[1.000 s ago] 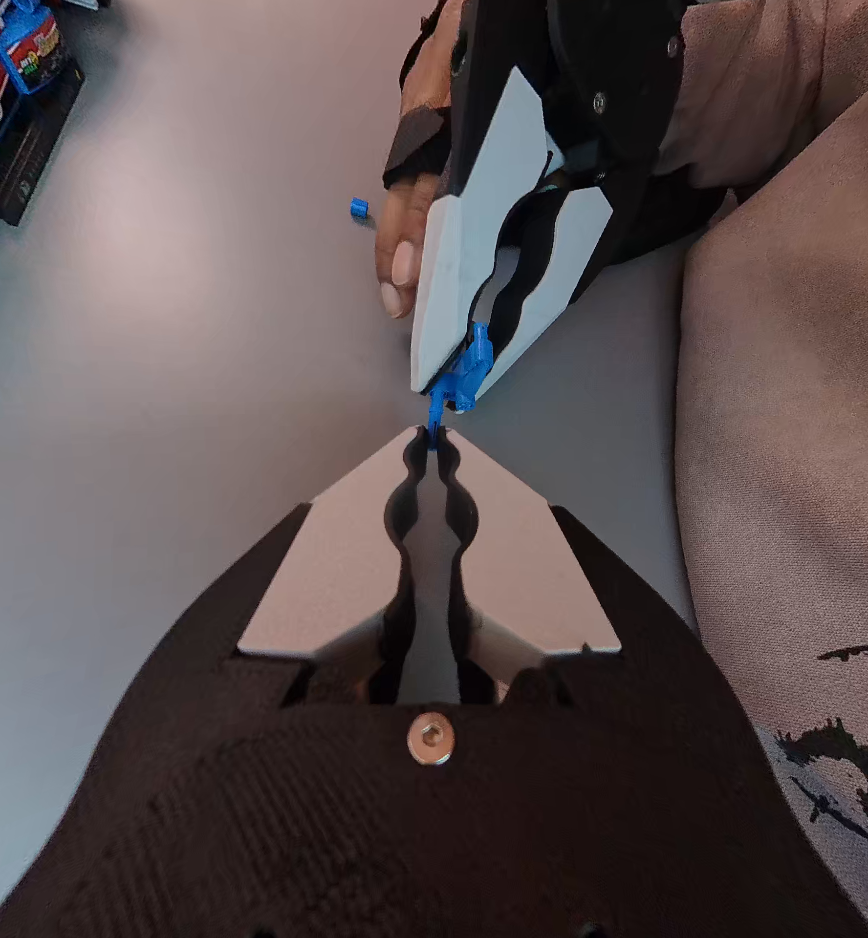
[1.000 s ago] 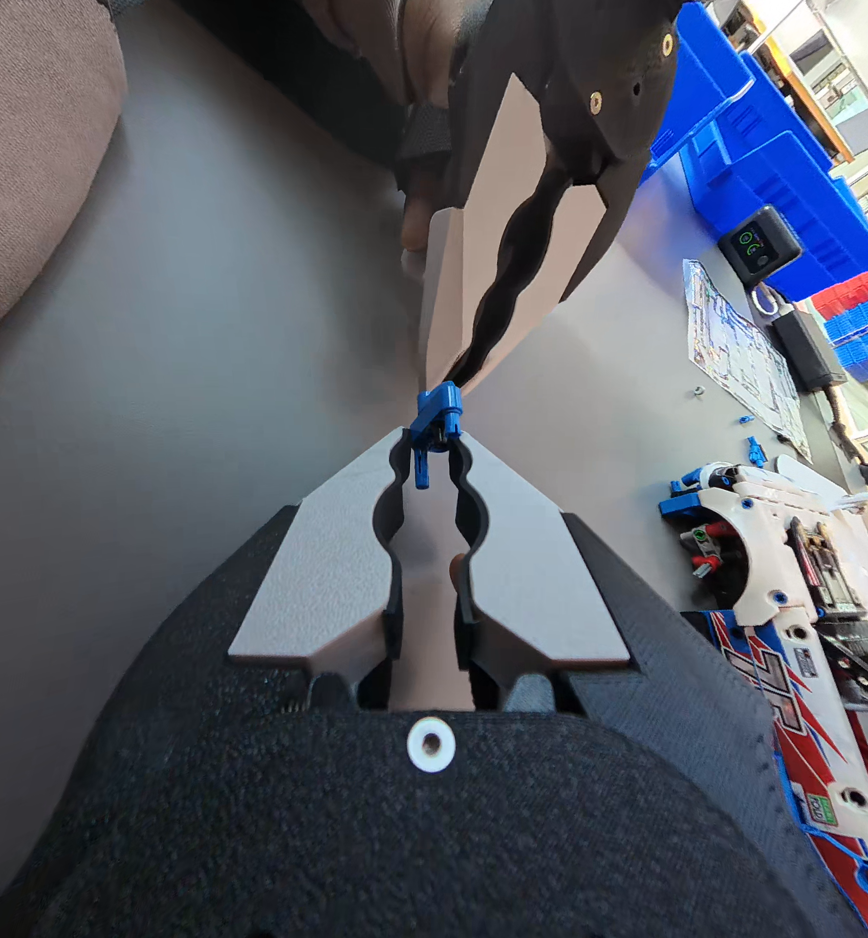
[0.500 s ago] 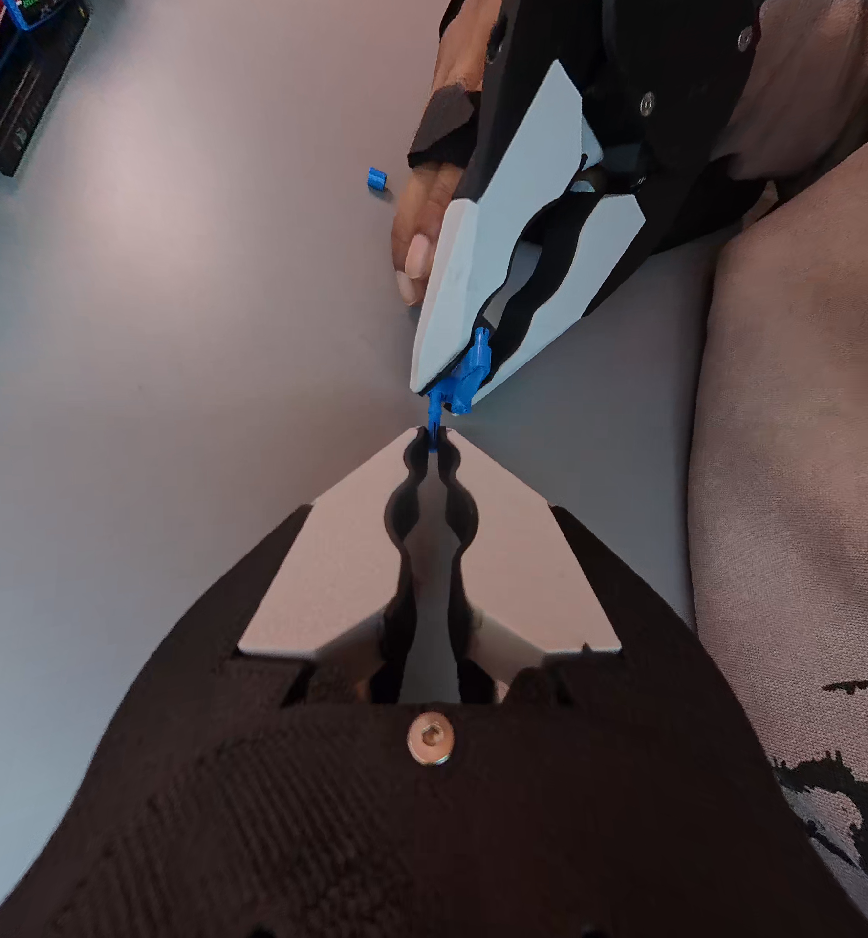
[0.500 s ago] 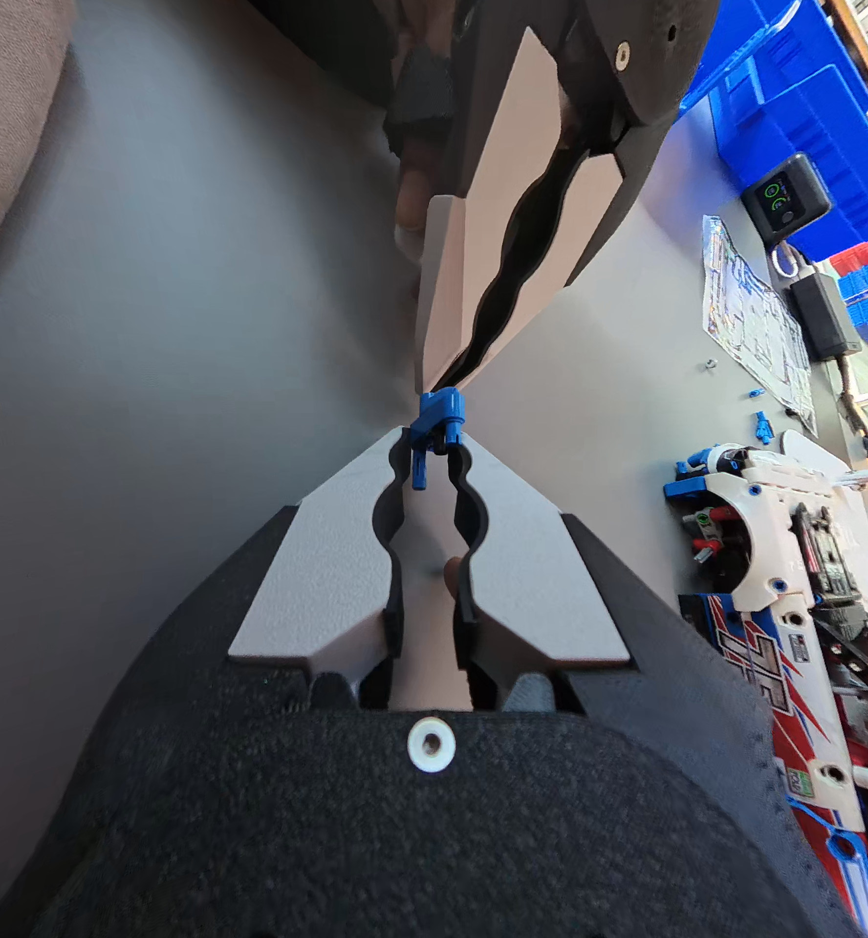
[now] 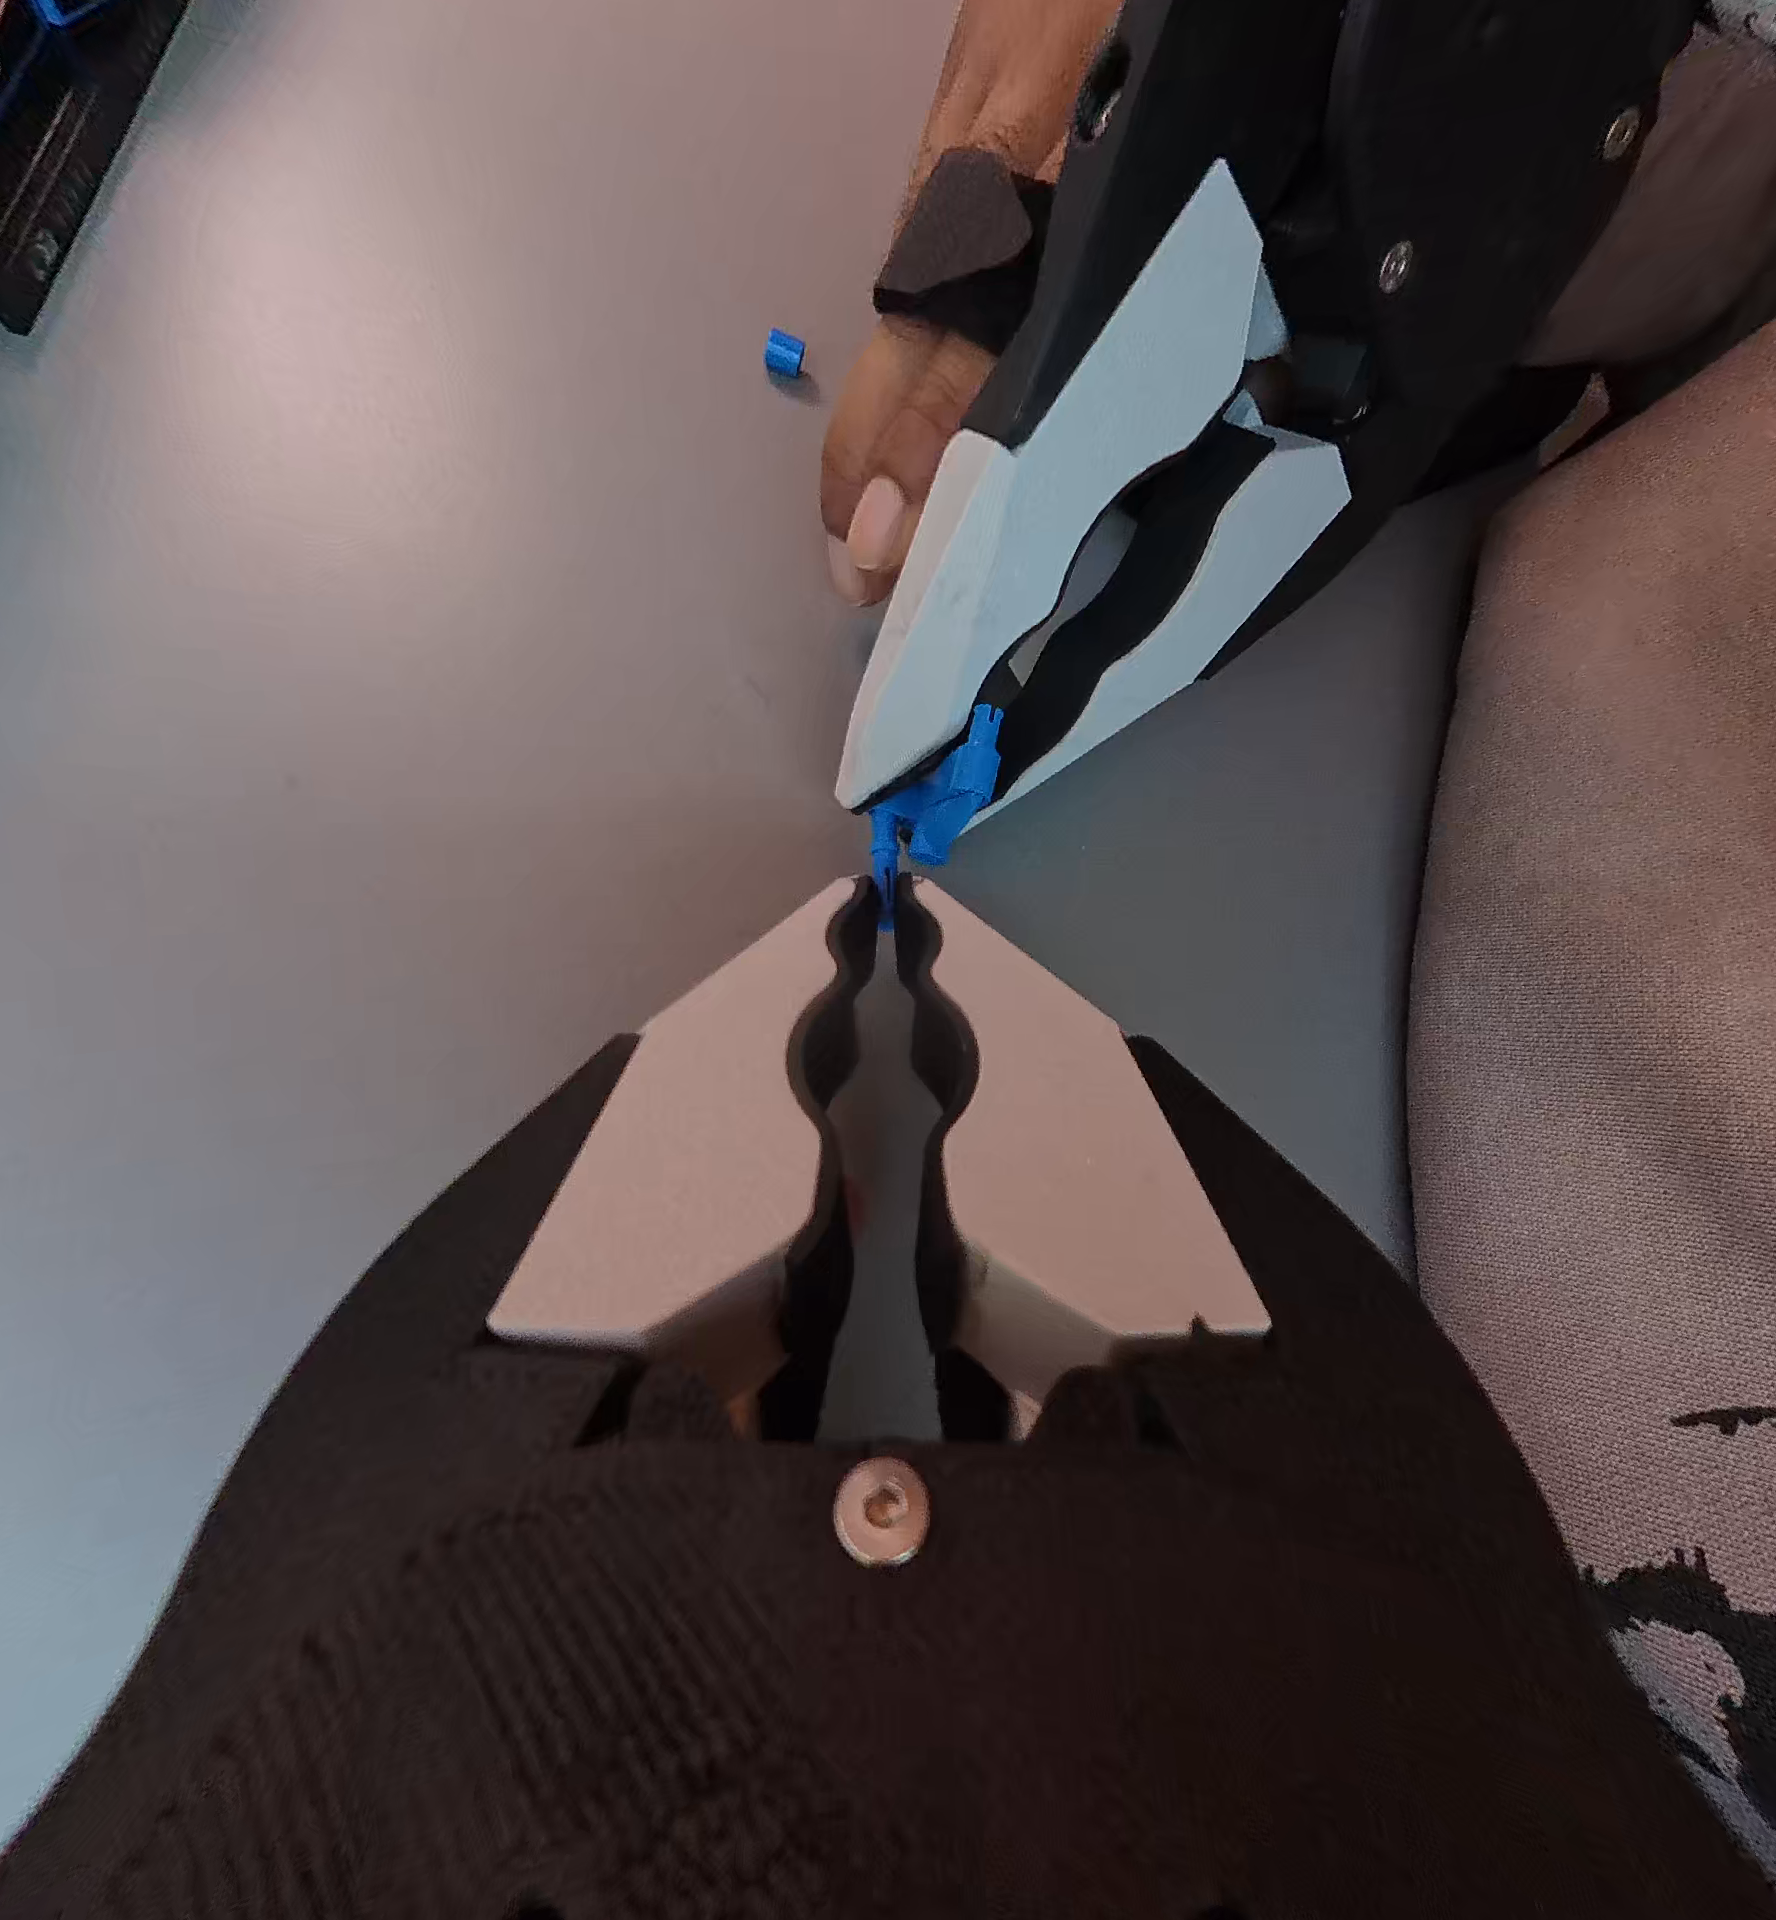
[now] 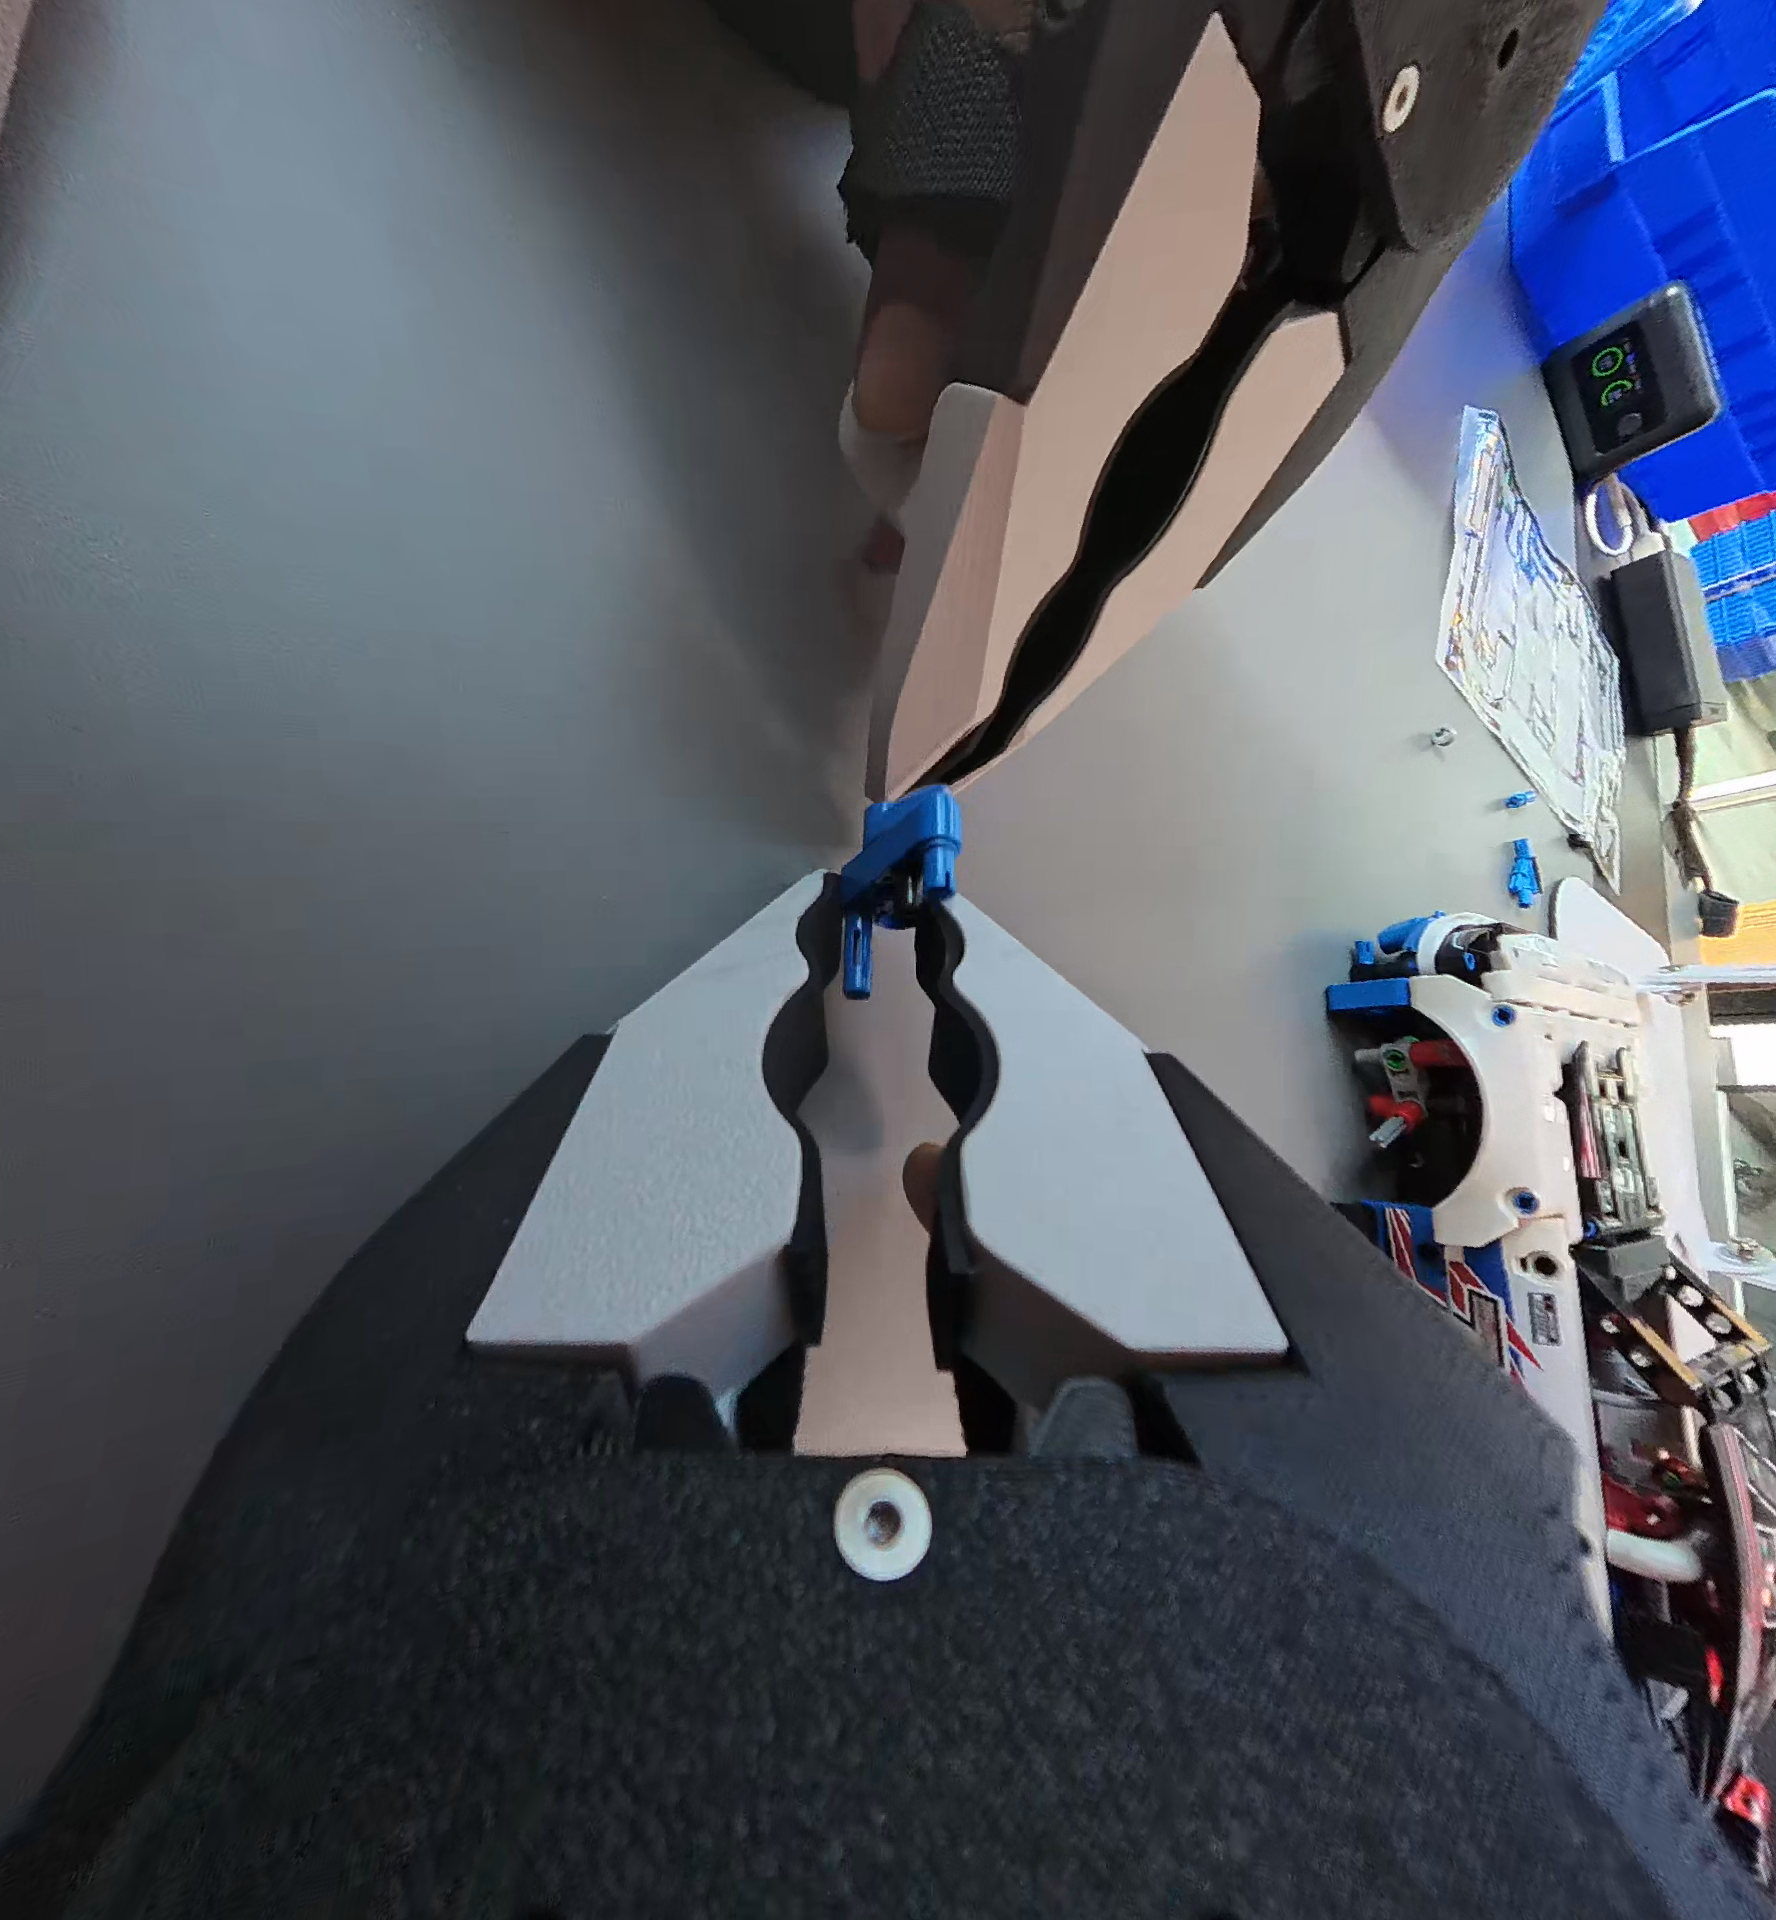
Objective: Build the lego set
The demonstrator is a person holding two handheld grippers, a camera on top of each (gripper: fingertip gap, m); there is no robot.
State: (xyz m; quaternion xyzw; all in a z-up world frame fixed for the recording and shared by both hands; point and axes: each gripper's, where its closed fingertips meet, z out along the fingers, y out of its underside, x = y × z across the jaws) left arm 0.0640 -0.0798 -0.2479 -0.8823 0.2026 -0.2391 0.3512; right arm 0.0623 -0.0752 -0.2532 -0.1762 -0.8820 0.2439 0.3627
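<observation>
Matte grey tabletop (image 5: pixel 344 727) fills both views. In the right wrist view, blue storage bins (image 6: pixel 1684 239) occupy the upper right, with a black device with a lit screen (image 6: pixel 1632 379), a printed instruction sheet (image 6: pixel 1533 665) and the partly built white, blue and red lego model (image 6: pixel 1507 1122) down the right edge. In the left wrist view, a loose blue piece (image 5: pixel 785 358) lies upper centre and beige fabric (image 5: pixel 1642 935) covers the right side.

The two grippers meet tip to tip at frame centre. The left gripper (image 5: pixel 886 902), with smooth pale wedge-shaped fingers and wavy black inner pads, is clenched on a thin blue pin (image 5: pixel 884 868). The right gripper (image 6: pixel 879 914) clamps a blue connector (image 6: pixel 905 852); pin and connector touch. A bare hand (image 5: pixel 894 436) holds the right gripper's black textured body.
</observation>
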